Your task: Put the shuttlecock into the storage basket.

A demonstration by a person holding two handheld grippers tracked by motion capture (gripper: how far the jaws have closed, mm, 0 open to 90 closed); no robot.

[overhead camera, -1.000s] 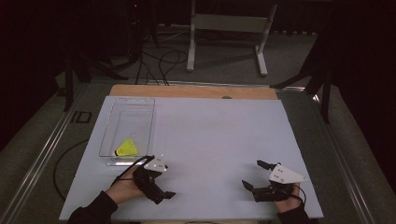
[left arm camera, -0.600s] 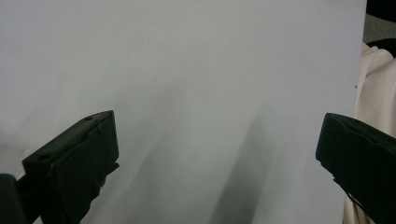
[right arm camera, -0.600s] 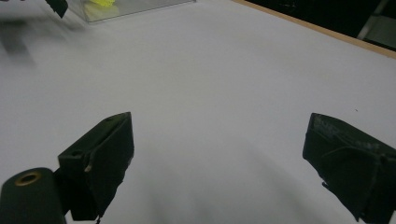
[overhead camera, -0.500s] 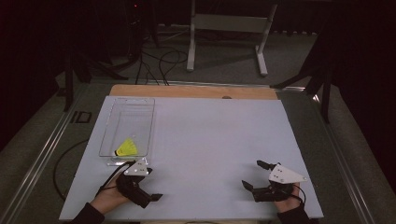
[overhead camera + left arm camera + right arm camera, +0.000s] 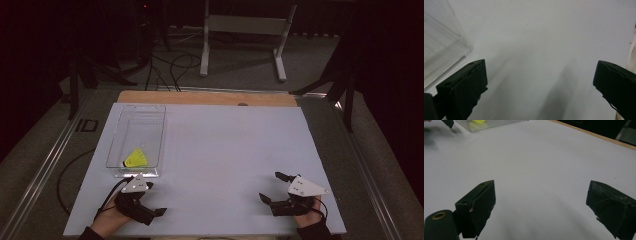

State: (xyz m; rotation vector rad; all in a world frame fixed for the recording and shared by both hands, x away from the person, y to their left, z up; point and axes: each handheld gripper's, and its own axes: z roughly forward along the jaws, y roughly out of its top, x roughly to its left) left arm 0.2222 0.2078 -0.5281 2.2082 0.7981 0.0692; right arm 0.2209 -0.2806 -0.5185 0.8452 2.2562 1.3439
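A clear plastic box [image 5: 150,122] stands at the left of the white table [image 5: 235,145]. A small yellow cone-shaped object [image 5: 136,159] with a dark tip lies in the box's near end. My left gripper [image 5: 156,199] rests just in front of the box near the table's front edge, its jaws wide apart with nothing between them. In the left gripper view, the box corner [image 5: 441,47] lies to the left of my left gripper [image 5: 540,85]. My right gripper [image 5: 270,186] sits at the front right, open and empty [image 5: 540,205]. The box [image 5: 499,122] and yellow object [image 5: 477,121] show far off in the right gripper view.
A wooden strip [image 5: 205,97] runs along the table's far edge. Beyond it on the dark floor are a white metal stand [image 5: 245,35] and loose cables [image 5: 175,65]. White tabletop lies between and ahead of the two grippers.
My left gripper has drawn back toward the near left of the table, away from the middle. The right gripper has stayed where it was.
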